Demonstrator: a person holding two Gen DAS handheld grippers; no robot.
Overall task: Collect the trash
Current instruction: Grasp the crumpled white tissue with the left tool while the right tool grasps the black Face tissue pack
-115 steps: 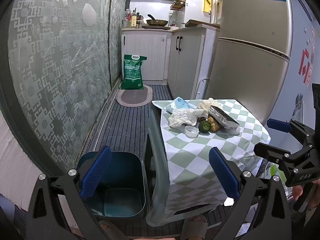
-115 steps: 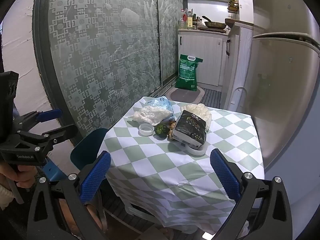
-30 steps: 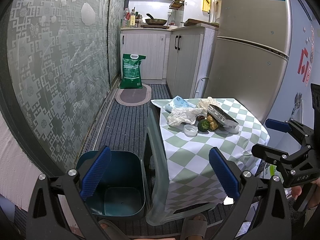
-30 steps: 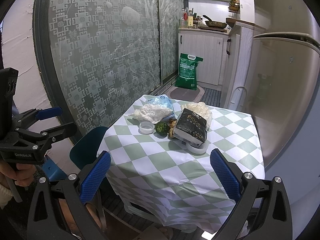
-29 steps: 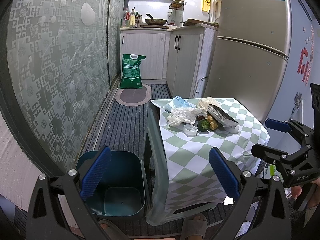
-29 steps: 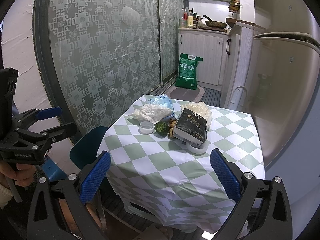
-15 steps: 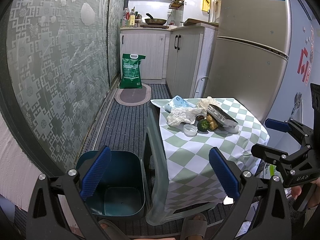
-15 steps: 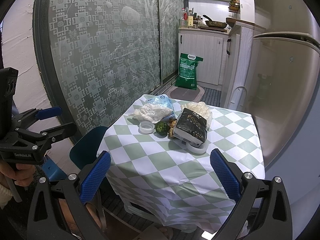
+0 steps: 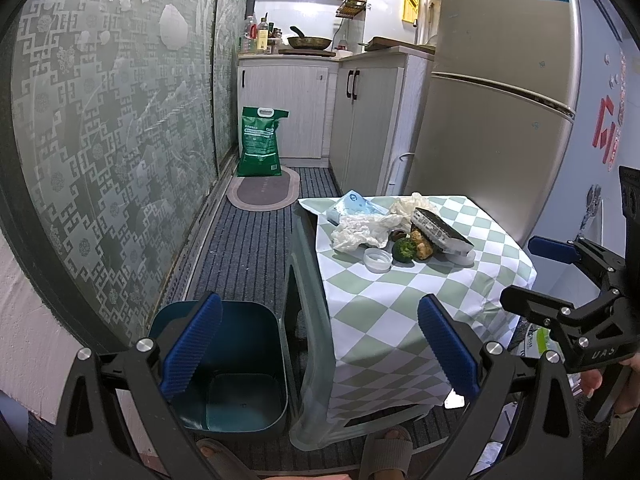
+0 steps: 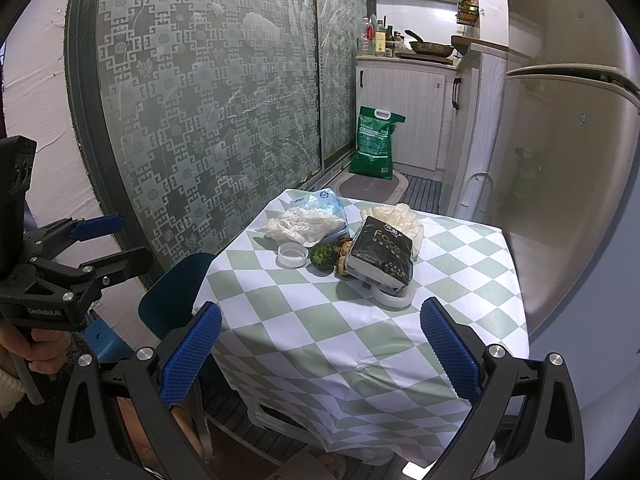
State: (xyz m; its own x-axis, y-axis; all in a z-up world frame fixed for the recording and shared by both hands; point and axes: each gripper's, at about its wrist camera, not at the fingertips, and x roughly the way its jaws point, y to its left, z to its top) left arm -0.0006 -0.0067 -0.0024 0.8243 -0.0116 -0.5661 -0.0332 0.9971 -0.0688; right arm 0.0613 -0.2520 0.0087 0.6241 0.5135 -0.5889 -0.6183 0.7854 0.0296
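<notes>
narrow kitchen, checked counter (image 10: 360,320) with trash heaped at its far side. both tools, left tool (image 9: 320,344) and right tool (image 10: 320,344), gape wide, holding nothing; take the loose crumpled wrapper (image 10: 304,222) first, bin (image 9: 224,364) lower left.

Your left wrist cam sits low and back, looking down the kitchen aisle with the bin (image 9: 224,360) right below and the table (image 9: 400,312) off to the right. Your right wrist cam looks down on that same table (image 10: 360,320) from closer. Both views share the tabletop and green bag (image 9: 259,142) (image 10: 375,143).
</notes>
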